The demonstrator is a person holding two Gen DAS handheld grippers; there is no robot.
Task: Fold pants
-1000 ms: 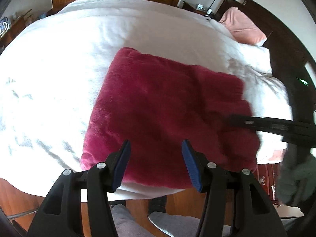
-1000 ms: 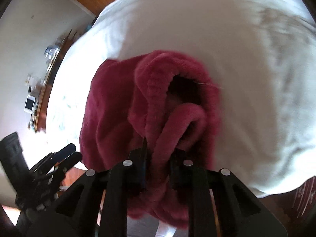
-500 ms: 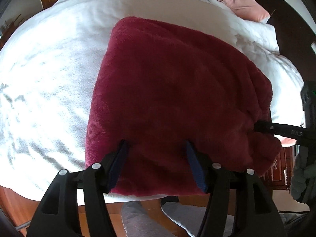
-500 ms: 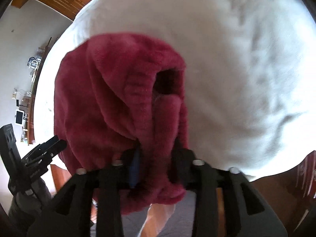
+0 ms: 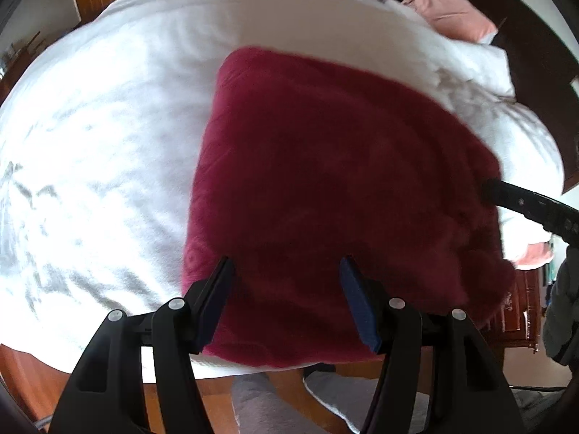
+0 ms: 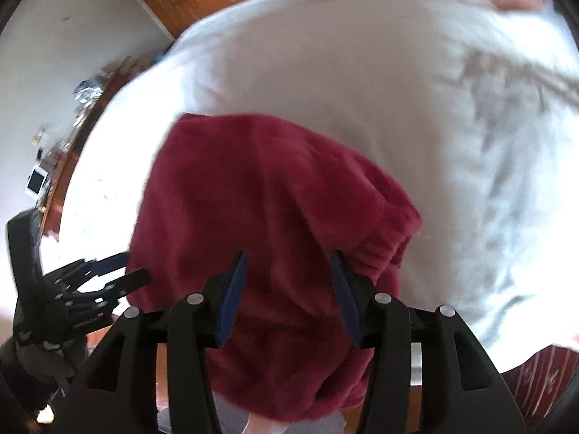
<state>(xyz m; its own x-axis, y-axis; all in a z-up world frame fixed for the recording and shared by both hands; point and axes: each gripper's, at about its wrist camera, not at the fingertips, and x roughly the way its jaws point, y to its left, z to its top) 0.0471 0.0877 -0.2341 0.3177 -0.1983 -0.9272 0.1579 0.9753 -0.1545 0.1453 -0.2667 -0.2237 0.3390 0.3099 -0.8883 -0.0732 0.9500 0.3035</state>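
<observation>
The pants, dark red & fleecy, lie as a folded slab on the white bedspread, at the near edge of the bed; their near corner hangs a bit past that edge, above the wooden floor.

Left gripper: fingers spread wide, blue pads facing each other, nothing between them. Seen from its own cam it hovers over the near edge of the pants, toward their left corner. Can't tell if the pads brush the fleece. The right-wrist view shows the same gripper at the pants' left edge, its tips just beside the fabric, w/ a gap between the fingers.

Right gripper: also wide open, holding nothing. It sits over the near part of the pants; the ribbed elastic waistband runs along the pants' right side, just past the right fingertip. From the left-wrist view only one black finger of this gripper shows, reaching in at the right edge of the pants, tip touching or very close to the fleece; blur there, can't tell which.

Beyond the pants, far side: a pink pillow and white pillow against the dark headboard. Left of the pants, past the bedspread, a cluttered wooden dresser stands along the wall. Below the pants' near edge, grey trouser legs of the person. Both views are somewhat motion-blurred.
</observation>
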